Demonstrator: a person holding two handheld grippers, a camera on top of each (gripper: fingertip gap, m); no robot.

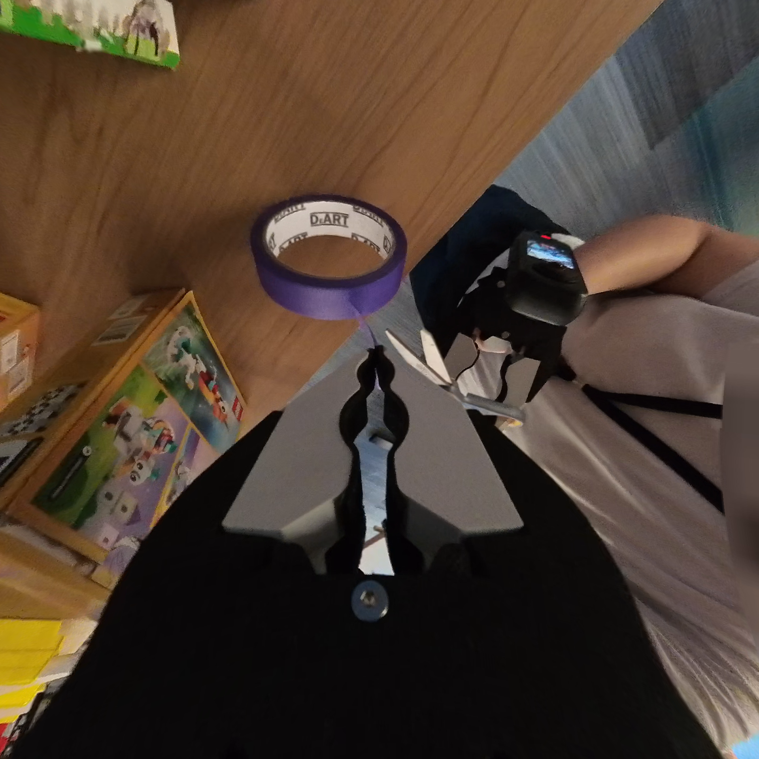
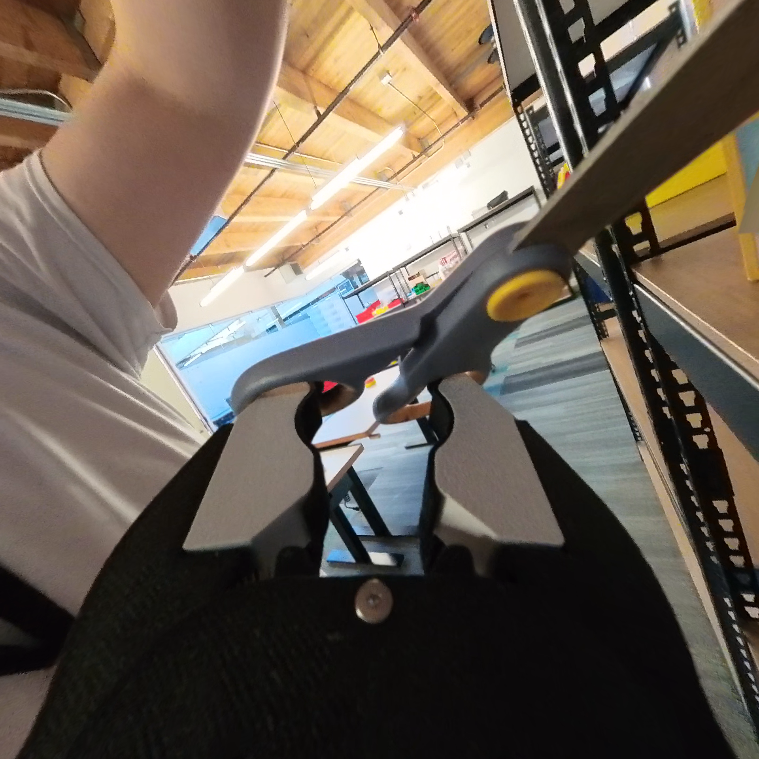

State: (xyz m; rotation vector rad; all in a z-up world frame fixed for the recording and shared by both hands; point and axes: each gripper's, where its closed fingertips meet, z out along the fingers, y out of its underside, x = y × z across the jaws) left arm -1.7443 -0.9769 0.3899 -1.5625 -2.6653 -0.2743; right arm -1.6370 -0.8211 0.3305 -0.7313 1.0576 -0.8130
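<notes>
1. The left gripper (image 1: pixel 376 357) has its fingers pressed together at the tips, pinching the free end of a thin purple strip of tape (image 1: pixel 369 334) that runs up to the roll.
2. The purple tape roll (image 1: pixel 328 256) sits just beyond those fingertips, over the wooden desk (image 1: pixel 287 102) near its edge; whether it rests on the wood or hangs from the strip I cannot tell.
3. Just right of the strip, the blades of the scissors (image 1: pixel 427 361) stand spread apart, close to the tape but not touching it.
4. The right gripper (image 2: pixel 373 394) has its fingers partly apart, each fingertip set inside one of the grey handle loops of the scissors (image 2: pixel 410 341), so it carries them by the handles; a yellow pivot (image 2: pixel 523 297) shows beyond.
5. Farther out, colourful toy boxes (image 1: pixel 135 410) lie on the desk to the left, and another box (image 1: pixel 90 28) lies at the top left.
6. A metal shelf rack (image 2: pixel 677 369) stands to the right of the scissors.
</notes>
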